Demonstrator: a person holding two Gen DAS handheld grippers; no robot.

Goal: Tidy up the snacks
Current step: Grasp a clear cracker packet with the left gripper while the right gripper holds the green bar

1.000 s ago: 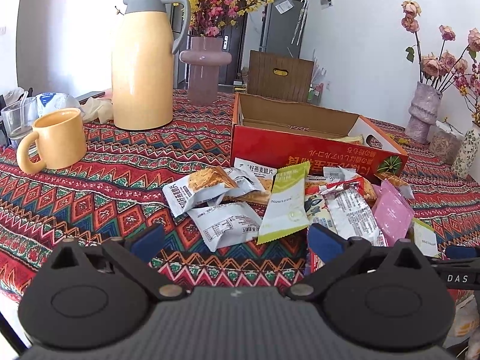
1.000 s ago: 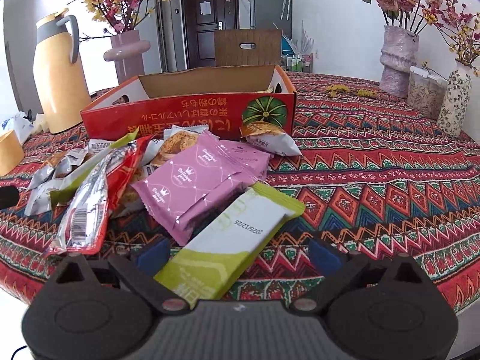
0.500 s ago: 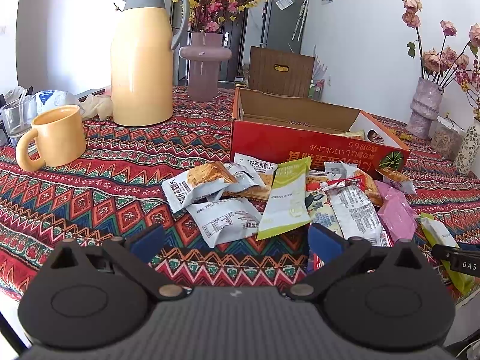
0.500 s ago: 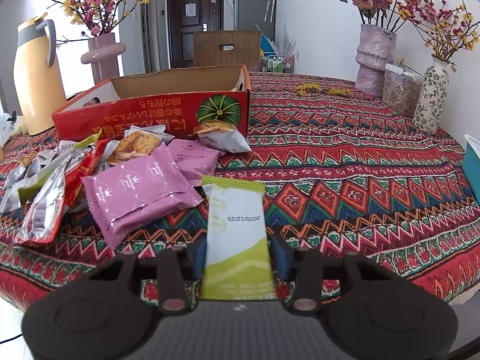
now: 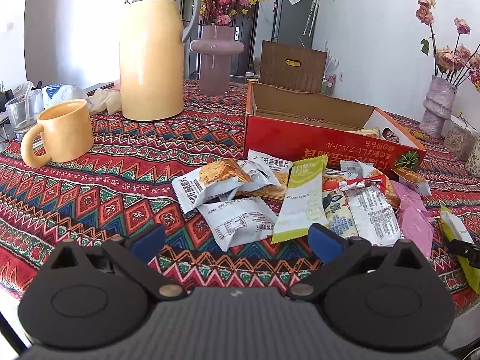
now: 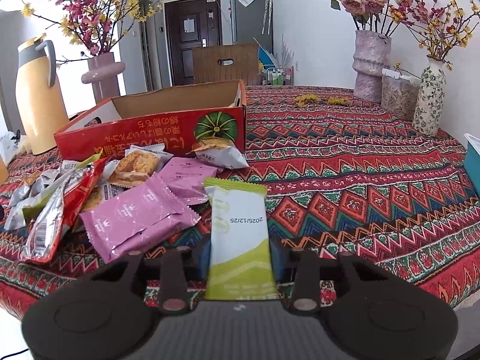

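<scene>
My right gripper [image 6: 240, 258] is shut on a green and white snack packet [image 6: 238, 228], which sticks forward between the blue pads over the table's near edge. That held packet [image 5: 459, 240] also shows at the right edge of the left wrist view. A heap of snack packets [image 5: 270, 201] lies in front of an open red cardboard box [image 5: 327, 147], with pink packets [image 6: 141, 219] at its right side. My left gripper [image 5: 237, 240] stands open just short of the heap, nothing between its fingers. A second green packet [image 5: 303, 204] lies in the heap.
A yellow mug [image 5: 60, 132] and a yellow thermos jug [image 5: 150, 51] stand at the left, a pink vase [image 5: 216, 57] behind them. Flower vases [image 6: 372, 63] and a jar [image 6: 399, 96] stand at the far right. The patterned tablecloth [image 6: 360, 180] spreads right of the box.
My right gripper closed on the green and white packet and turned it straight between the pads. It shifted a little to the right. The left gripper stayed open and still.
</scene>
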